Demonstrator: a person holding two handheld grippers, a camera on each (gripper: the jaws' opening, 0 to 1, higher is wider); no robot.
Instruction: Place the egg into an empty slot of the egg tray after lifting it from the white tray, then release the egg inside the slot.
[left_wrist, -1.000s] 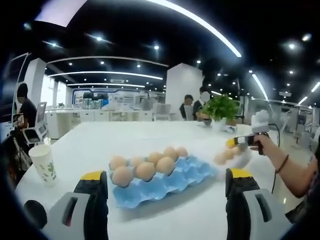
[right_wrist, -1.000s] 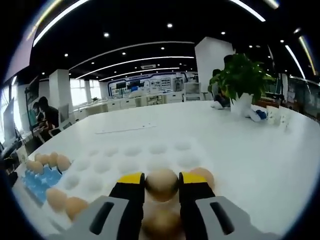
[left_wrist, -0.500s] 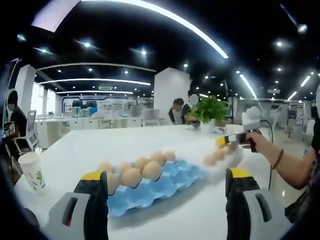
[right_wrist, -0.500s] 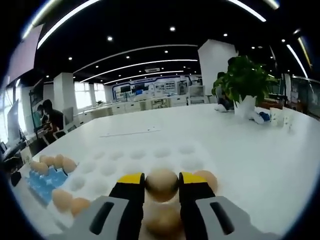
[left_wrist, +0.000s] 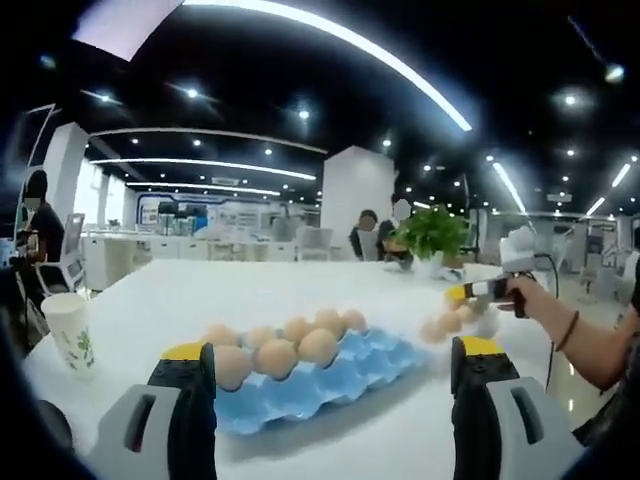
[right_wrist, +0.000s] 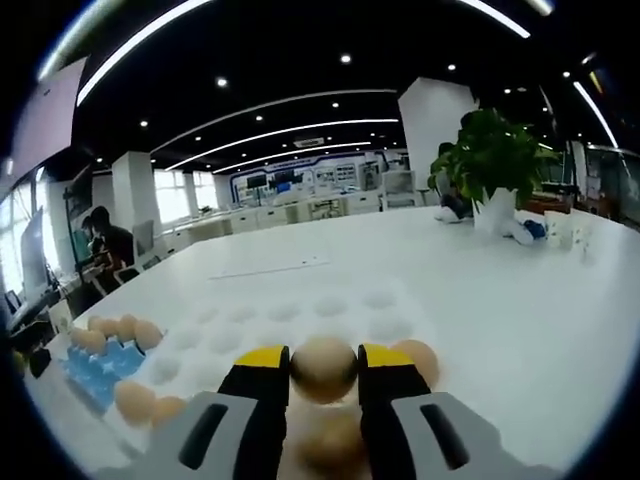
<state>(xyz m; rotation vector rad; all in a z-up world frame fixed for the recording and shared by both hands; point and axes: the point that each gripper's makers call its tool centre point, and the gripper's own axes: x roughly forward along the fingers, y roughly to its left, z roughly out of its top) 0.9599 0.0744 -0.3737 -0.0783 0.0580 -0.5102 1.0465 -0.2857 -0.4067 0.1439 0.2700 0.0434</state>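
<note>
Your right gripper (right_wrist: 324, 372) has its jaws pinching an egg (right_wrist: 324, 366) just above the white tray (right_wrist: 290, 320), where more eggs lie close by. Your left gripper (left_wrist: 325, 375) hangs over the counter (left_wrist: 250, 285) with jaws spread wide. Just beyond them sits the blue egg tray (left_wrist: 330, 375), eggs filling its far slots. Further off stands a potted plant (right_wrist: 488, 165).
</note>
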